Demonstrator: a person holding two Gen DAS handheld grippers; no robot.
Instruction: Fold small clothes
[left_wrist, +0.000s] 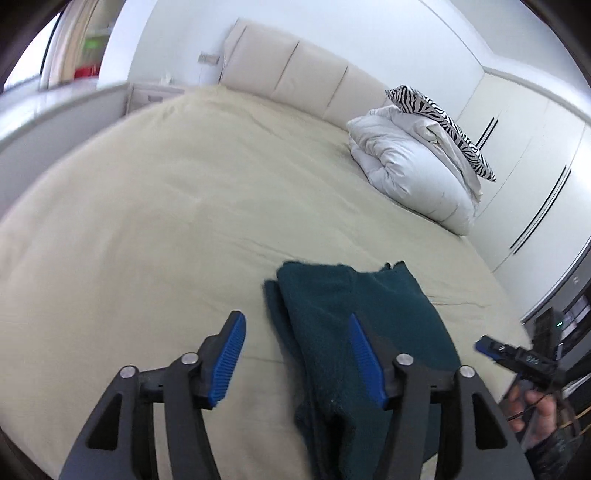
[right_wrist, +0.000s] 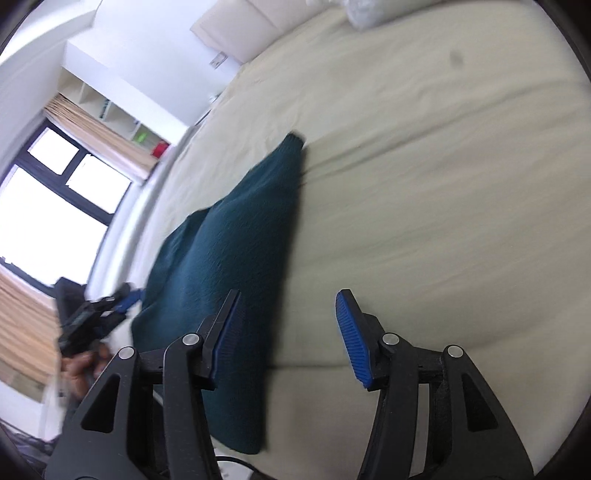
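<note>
A dark teal knitted garment (left_wrist: 354, 332) lies folded lengthwise on the beige bed (left_wrist: 166, 221), near its front edge. My left gripper (left_wrist: 295, 325) is open above the garment's left side, holding nothing. In the right wrist view the same garment (right_wrist: 229, 251) stretches away to the upper right, and my right gripper (right_wrist: 288, 299) is open and empty over its right edge. The right gripper also shows in the left wrist view (left_wrist: 491, 349), held off the garment's right side. The left gripper shows blurred in the right wrist view (right_wrist: 122, 299).
A white duvet (left_wrist: 413, 170) with a zebra-print pillow (left_wrist: 443, 122) sits at the bed's far right by the headboard (left_wrist: 295, 70). White wardrobes (left_wrist: 524, 177) line the right wall. A window (right_wrist: 55, 192) and shelves (right_wrist: 110, 110) are on the left.
</note>
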